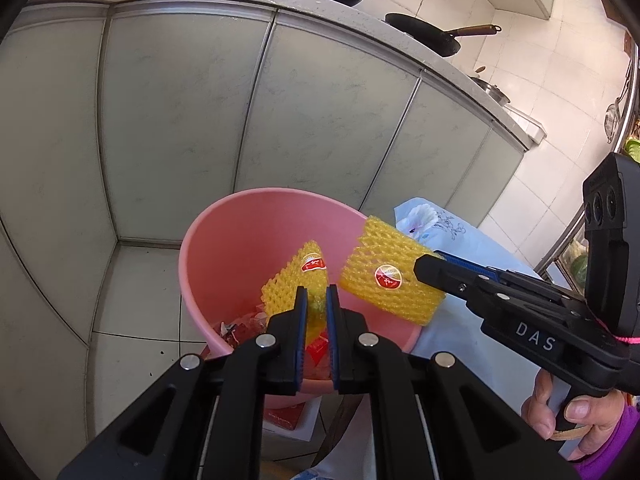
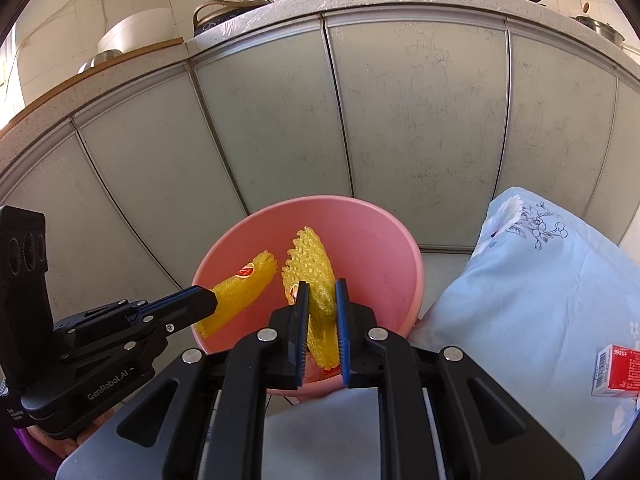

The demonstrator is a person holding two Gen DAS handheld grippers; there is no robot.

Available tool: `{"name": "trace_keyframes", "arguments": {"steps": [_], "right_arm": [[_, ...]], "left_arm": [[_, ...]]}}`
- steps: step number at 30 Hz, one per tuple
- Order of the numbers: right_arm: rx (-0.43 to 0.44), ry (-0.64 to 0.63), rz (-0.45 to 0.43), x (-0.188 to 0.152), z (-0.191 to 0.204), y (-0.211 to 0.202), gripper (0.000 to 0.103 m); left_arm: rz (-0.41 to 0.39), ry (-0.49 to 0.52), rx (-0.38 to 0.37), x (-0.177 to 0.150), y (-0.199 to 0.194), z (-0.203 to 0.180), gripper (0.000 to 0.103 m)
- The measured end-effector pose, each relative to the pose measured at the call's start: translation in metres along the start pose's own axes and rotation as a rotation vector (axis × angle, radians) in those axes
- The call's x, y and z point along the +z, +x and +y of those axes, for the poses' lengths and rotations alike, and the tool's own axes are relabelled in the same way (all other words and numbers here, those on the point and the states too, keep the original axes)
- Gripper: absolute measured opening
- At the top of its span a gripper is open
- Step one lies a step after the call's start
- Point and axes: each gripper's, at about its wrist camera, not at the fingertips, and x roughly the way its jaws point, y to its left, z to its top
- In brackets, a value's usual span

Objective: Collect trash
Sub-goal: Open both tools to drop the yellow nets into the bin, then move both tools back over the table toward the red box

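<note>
Yellow foam netting is held in both grippers over the pink bin [image 1: 224, 240], which stands on the floor against the grey cabinet doors [image 1: 180, 120]; the left gripper [image 1: 317, 300] pinches one foam net sleeve [image 1: 294, 280] above the bin's middle, jaws nearly together on it, so that letting go would probably drop it among the red wrappers [image 1: 240, 330] already inside; right of it, the right gripper [image 2: 323, 296] clamps a second foam net [image 2: 310, 264] near the bin's right rim, beside the blue flowered cloth [image 2: 540, 288]; a red box [image 2: 616, 370] lies far right on the cloth, apparently uncollected.
</note>
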Motion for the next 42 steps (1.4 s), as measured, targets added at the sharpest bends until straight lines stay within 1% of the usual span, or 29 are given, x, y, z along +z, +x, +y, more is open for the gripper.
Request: {"name": "trace_keyframes", "arguments": {"steps": [4, 6, 8, 9, 10, 11, 12, 15, 16, 22, 28, 31, 35, 42], "right_arm": [[0.004, 0.031, 0.012, 0.0, -0.005, 0.008, 0.013], [0.009, 0.046, 0.013, -0.001, -0.008, 0.011, 0.013], [0.008, 0.056, 0.005, -0.001, -0.011, 0.011, 0.014], [0.007, 0.06, 0.001, -0.001, -0.012, 0.012, 0.016], [0.005, 0.063, -0.002, -0.001, -0.013, 0.011, 0.018], [0.005, 0.065, -0.006, 0.0, -0.014, 0.011, 0.024], [0.006, 0.066, -0.012, 0.0, -0.014, 0.01, 0.029], [0.004, 0.059, -0.019, 0.0, -0.013, 0.007, 0.036], [0.005, 0.054, -0.022, 0.0, -0.012, 0.005, 0.037], [-0.012, 0.045, -0.04, -0.004, -0.012, -0.008, 0.038], [-0.026, 0.039, -0.037, -0.015, -0.013, -0.026, 0.038], [-0.033, 0.038, -0.033, -0.021, -0.014, -0.036, 0.038], [-0.026, 0.071, -0.025, -0.03, -0.019, -0.048, 0.038], [-0.067, 0.117, -0.025, -0.052, -0.039, -0.075, 0.038]], "left_arm": [[-0.001, -0.016, 0.004, 0.0, 0.001, 0.003, 0.012], [-0.002, -0.022, 0.014, 0.0, 0.001, 0.004, 0.018], [-0.005, -0.031, 0.024, 0.0, 0.001, 0.005, 0.029], [-0.007, -0.036, 0.03, 0.0, 0.001, 0.007, 0.032], [-0.006, -0.043, 0.035, 0.0, 0.001, 0.008, 0.039], [-0.003, -0.05, 0.036, 0.0, 0.001, 0.009, 0.044], [0.0, -0.057, 0.036, 0.0, 0.001, 0.01, 0.045], [-0.001, -0.062, 0.035, 0.001, -0.001, 0.011, 0.046], [-0.005, -0.06, 0.036, 0.0, -0.003, 0.011, 0.047], [-0.023, -0.041, 0.028, 0.001, -0.014, 0.004, 0.049], [-0.037, -0.017, 0.021, 0.001, -0.025, -0.006, 0.057], [-0.038, -0.004, 0.015, 0.0, -0.03, -0.012, 0.058], [-0.035, 0.021, 0.007, -0.001, -0.035, -0.021, 0.064], [-0.029, 0.069, -0.016, -0.002, -0.042, -0.041, 0.065]]}}
